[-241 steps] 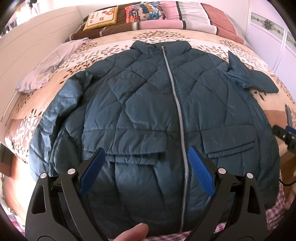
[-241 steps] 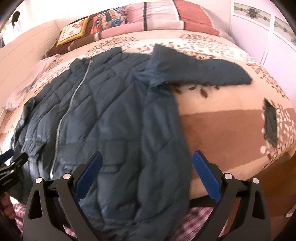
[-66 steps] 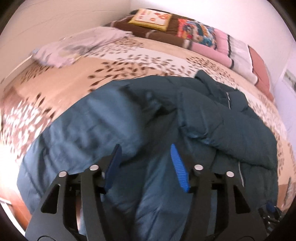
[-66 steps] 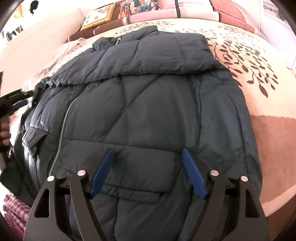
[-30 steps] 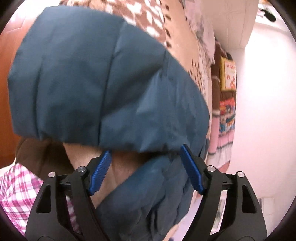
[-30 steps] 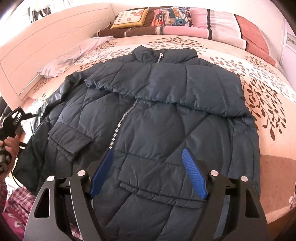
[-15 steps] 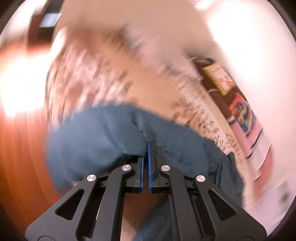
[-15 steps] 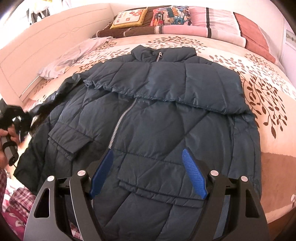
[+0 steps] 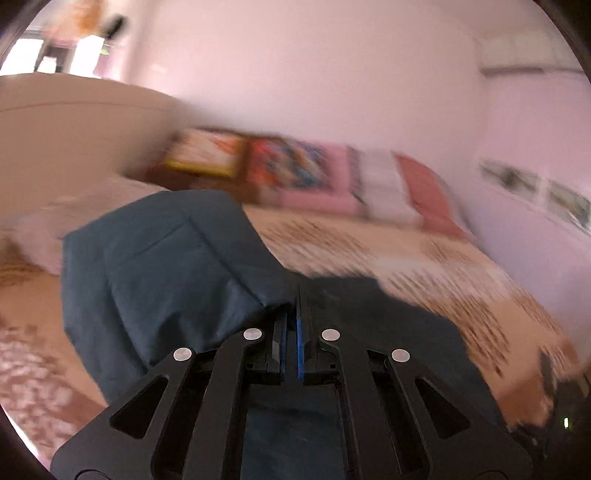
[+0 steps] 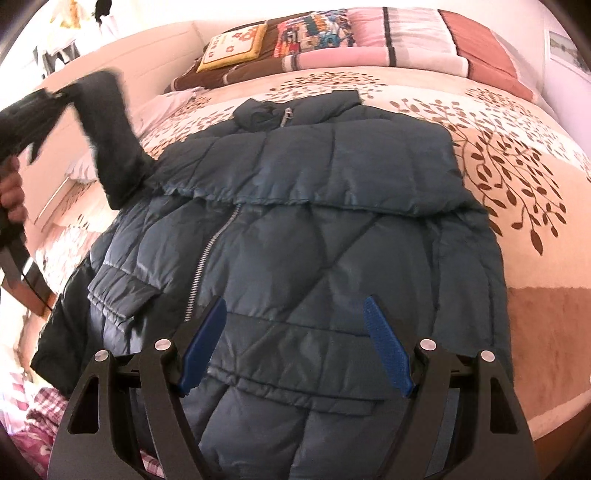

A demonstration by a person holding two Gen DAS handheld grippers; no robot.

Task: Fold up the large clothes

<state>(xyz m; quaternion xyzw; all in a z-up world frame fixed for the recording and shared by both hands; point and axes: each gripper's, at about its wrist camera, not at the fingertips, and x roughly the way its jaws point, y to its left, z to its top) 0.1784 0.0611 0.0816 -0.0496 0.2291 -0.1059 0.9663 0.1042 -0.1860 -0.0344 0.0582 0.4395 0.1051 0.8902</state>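
**One sleeve folded, the second lifted for its turn**

While the quilted jacket lies zipped and face up on the bed, spread from the near edge toward the pillows at the far end, only part of the folding can be judged as done. One sleeve is already laid flat across the chest, just below the collar, reaching from the right shoulder toward the left side. The other sleeve is not yet folded: it is held up in the air at the far left, above the bed, pinched at its cuff end by the left gripper, whose jaws are closed tight on the dark blue fabric. A hand is seen on that gripper's handle at the left edge of the right wrist view.

The right gripper is held over the near hem with its jaws wide and nothing between them; no fabric is touched by its pads.

What is left, as judged from the present layout: the raised sleeve is to be carried across and laid over the chest, the sides may be brought in, and the body is then to be doubled from the hem toward the collar. Roughly a third of the work appears complete. The left wrist view is blurred, so fine detail of the grip cannot be made out.
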